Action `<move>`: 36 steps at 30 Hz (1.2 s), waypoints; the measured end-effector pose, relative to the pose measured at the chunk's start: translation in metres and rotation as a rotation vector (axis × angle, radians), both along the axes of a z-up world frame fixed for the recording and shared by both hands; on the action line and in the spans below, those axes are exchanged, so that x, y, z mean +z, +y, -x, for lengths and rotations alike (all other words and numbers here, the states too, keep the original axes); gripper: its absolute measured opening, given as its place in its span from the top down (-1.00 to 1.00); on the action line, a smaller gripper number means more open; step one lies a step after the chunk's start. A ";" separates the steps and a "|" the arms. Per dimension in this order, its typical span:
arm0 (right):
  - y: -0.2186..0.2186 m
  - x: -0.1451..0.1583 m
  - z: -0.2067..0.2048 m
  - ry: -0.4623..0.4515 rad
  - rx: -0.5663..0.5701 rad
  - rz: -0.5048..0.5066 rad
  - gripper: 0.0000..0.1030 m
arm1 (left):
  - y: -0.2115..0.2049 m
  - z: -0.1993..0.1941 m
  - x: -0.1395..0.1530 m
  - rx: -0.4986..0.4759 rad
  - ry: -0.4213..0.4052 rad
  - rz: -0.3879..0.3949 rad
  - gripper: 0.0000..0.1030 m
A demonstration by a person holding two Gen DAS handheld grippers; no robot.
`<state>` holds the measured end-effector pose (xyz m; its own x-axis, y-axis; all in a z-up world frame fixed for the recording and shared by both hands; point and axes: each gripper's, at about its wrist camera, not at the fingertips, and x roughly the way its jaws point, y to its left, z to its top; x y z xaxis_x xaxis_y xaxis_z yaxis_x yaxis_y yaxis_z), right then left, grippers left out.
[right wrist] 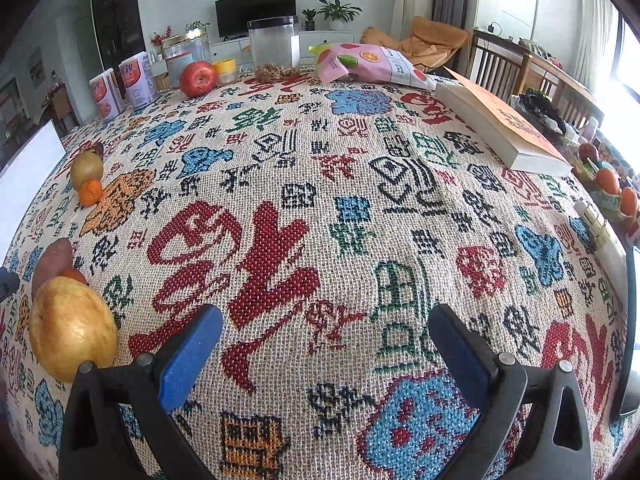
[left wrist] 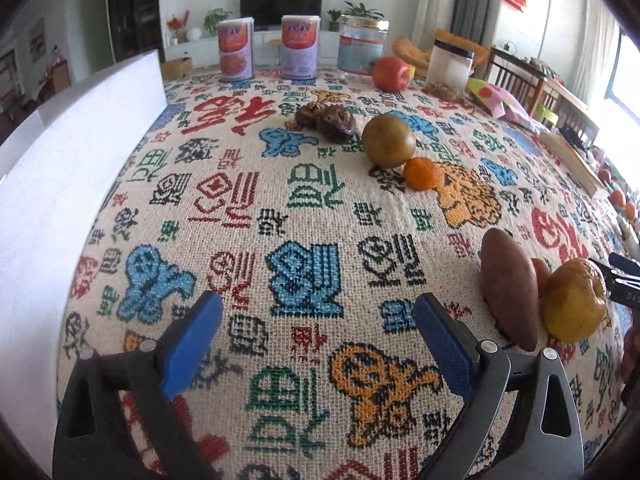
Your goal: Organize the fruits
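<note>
My left gripper (left wrist: 318, 304) is open over bare patterned cloth, with nothing between its blue pads. To its right lie a brown sweet potato (left wrist: 510, 288) and a wrinkled yellow fruit (left wrist: 574, 300), touching each other. Farther back, a green-brown round fruit (left wrist: 388, 140) touches a small mandarin (left wrist: 420, 174). A red apple (left wrist: 390, 74) sits near the far edge. My right gripper (right wrist: 326, 316) is open too and holds nothing. The yellow fruit (right wrist: 72, 328) and sweet potato (right wrist: 52, 260) lie to its left, and the red apple (right wrist: 198, 78) is far back.
A white box (left wrist: 60, 160) stands along the left. Two cans (left wrist: 236, 50), jars (right wrist: 274, 48) and a snack bag (right wrist: 368, 62) line the far edge. A book (right wrist: 500, 128) lies at the right, a dark phone (right wrist: 630, 332) at the right edge. A brown dried lump (left wrist: 326, 118) lies mid-table.
</note>
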<state>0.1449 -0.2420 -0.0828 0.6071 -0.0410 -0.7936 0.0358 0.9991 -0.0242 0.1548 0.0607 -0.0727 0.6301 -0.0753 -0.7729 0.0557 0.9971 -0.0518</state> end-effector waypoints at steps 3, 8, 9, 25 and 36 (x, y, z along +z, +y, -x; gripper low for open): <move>0.007 -0.007 0.000 0.029 0.003 0.017 -0.98 | -0.005 -0.005 -0.008 -0.008 0.036 -0.031 -0.89; 0.001 -0.009 -0.001 0.034 -0.016 -0.010 -0.99 | -0.005 -0.007 -0.012 -0.002 0.053 -0.040 -0.97; 0.002 -0.008 -0.001 0.035 -0.016 -0.004 -0.99 | -0.006 -0.007 -0.012 -0.003 0.054 -0.041 -0.98; 0.001 -0.008 -0.003 0.039 -0.018 -0.009 -1.00 | -0.006 -0.007 -0.013 -0.004 0.055 -0.046 -0.99; 0.001 -0.008 -0.003 0.039 -0.018 -0.009 -1.00 | -0.006 -0.007 -0.013 -0.004 0.055 -0.045 -0.99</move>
<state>0.1479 -0.2409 -0.0910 0.5753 -0.0440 -0.8168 0.0526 0.9985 -0.0168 0.1615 0.0546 -0.0853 0.5867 -0.0421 -0.8087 0.0583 0.9983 -0.0096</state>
